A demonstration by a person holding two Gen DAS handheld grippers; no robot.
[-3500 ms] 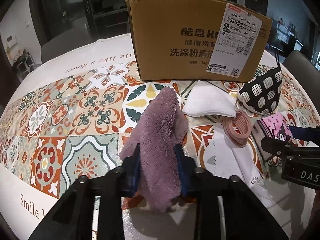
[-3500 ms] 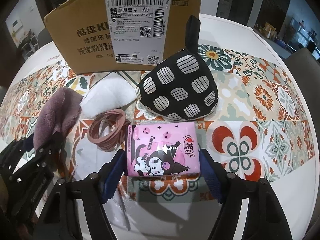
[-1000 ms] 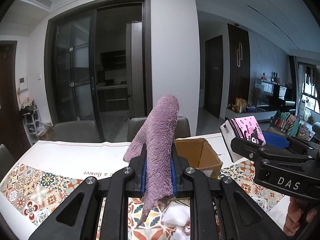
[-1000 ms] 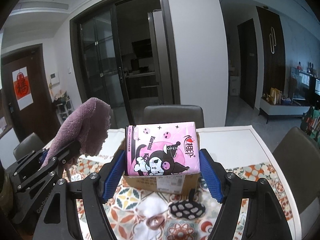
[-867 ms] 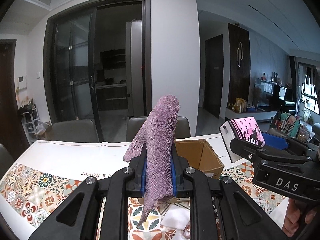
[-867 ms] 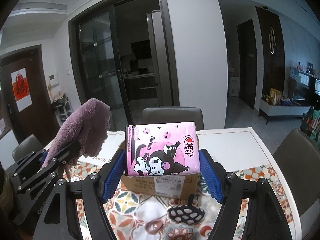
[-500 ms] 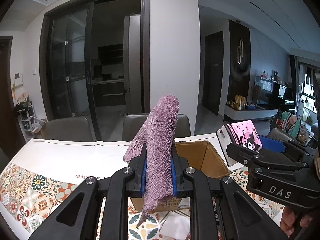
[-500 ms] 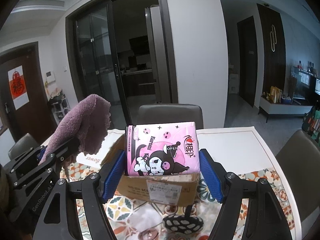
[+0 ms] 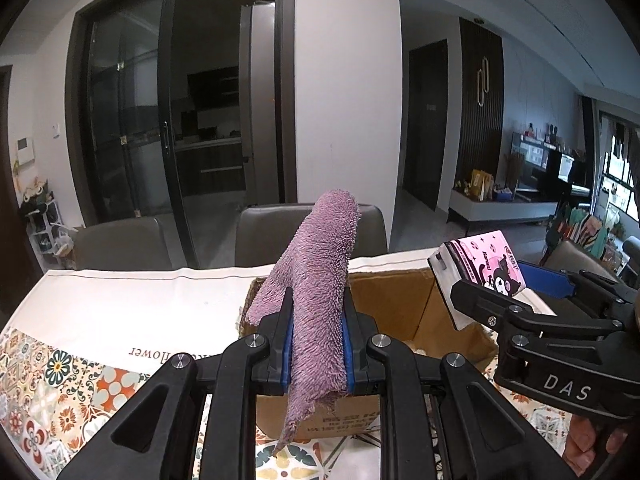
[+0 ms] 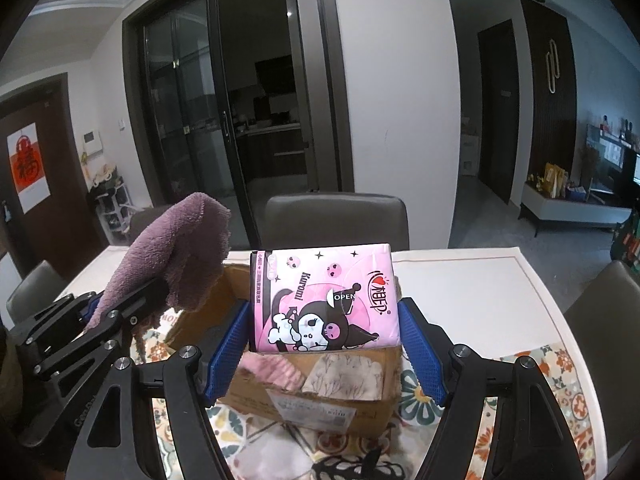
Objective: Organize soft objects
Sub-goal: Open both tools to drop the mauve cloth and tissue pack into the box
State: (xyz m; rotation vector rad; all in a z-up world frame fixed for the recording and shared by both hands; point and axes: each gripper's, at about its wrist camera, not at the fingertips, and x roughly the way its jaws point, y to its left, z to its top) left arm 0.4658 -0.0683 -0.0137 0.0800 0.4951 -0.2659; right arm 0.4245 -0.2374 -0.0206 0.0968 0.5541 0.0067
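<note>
Above the box: both loads carried over the open cardboard box, neither released.
Left gripper: fingers pressed tight on purple plush cloth, pinched mid-length, upper end standing up, lower tail hanging below the pads.
Right gripper: fingers spread wide yet clamping pink tissue pack by its two short sides, pack upright, print facing the camera.
Box location: on patterned tablecloth, flaps up, just in front of and below both grippers.
Box contents: pink knit piece and pale floral fabric already inside, near front wall.
Step in hand: likely the drop into the box.
Do it well: bring each load past the near flap and over the cavity before opening; lower first, since the limp cloth tail may drape over the rim.
Order: probably one at a time, grippers sit close side by side.
Risk: pack edge catching the front wall, tipping out.
Cloth: shaggy, floppy, folds under own weight.
Pack: glossy film, squarish, soft but holds shape.
Box: corrugated, stiff, worn edges, shipping label on front.
</note>
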